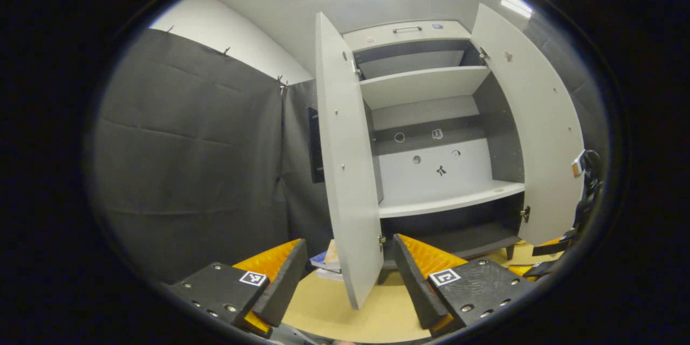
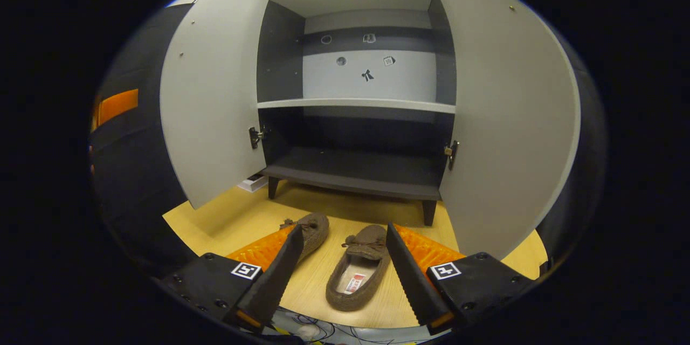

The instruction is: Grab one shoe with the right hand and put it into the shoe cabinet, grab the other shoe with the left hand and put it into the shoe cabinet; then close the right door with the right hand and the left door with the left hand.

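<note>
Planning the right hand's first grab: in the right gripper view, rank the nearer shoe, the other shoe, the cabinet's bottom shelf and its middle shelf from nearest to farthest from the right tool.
1. Nearer shoe, on the floor between the right tool's fingers.
2. Other shoe, left, partly behind the left finger.
3. Bottom shelf, low inside the cabinet.
4. Middle shelf, above it.

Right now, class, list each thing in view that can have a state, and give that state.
Left door: open.
Right door: open.
Shoe cabinet: shelves bare, no shoe inside.
Right shoe: on the floor, upright.
Left shoe: on the floor.
Left gripper: open.
Right gripper: open, around the right shoe.
</note>
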Demonstrator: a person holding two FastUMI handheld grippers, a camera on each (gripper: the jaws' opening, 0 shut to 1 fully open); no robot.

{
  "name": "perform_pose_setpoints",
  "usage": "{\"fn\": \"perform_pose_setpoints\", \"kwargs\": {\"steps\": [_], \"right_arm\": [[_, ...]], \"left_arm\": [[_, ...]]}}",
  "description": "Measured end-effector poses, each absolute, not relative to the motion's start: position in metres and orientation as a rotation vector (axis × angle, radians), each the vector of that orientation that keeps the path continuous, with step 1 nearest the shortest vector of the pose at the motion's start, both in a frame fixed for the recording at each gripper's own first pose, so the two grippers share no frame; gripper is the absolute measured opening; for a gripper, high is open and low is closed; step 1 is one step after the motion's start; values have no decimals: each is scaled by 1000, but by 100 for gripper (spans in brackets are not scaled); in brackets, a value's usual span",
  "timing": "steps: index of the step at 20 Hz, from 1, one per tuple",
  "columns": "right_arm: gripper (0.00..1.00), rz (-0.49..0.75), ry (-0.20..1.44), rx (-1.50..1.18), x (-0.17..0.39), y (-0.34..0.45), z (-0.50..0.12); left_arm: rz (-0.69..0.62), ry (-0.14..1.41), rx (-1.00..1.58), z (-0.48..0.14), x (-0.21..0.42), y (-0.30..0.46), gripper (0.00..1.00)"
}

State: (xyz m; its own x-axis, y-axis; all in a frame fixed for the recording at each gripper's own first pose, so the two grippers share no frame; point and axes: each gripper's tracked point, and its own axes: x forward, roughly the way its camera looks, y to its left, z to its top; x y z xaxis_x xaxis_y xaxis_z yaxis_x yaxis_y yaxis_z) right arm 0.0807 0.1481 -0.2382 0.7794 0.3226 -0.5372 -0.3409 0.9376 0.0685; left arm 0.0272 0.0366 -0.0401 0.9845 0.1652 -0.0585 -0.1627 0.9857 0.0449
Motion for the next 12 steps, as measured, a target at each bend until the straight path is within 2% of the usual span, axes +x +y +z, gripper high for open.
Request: {"fn": "perform_pose_setpoints", "kwargs": {"steps": [1, 12], "right_arm": [[98, 366, 599, -41, 82, 152, -248], [98, 415, 875, -80, 85, 179, -343]], "left_arm": [[171, 66, 42, -42, 29, 41, 97], [249, 127, 54, -72, 41, 87, 97]]}}
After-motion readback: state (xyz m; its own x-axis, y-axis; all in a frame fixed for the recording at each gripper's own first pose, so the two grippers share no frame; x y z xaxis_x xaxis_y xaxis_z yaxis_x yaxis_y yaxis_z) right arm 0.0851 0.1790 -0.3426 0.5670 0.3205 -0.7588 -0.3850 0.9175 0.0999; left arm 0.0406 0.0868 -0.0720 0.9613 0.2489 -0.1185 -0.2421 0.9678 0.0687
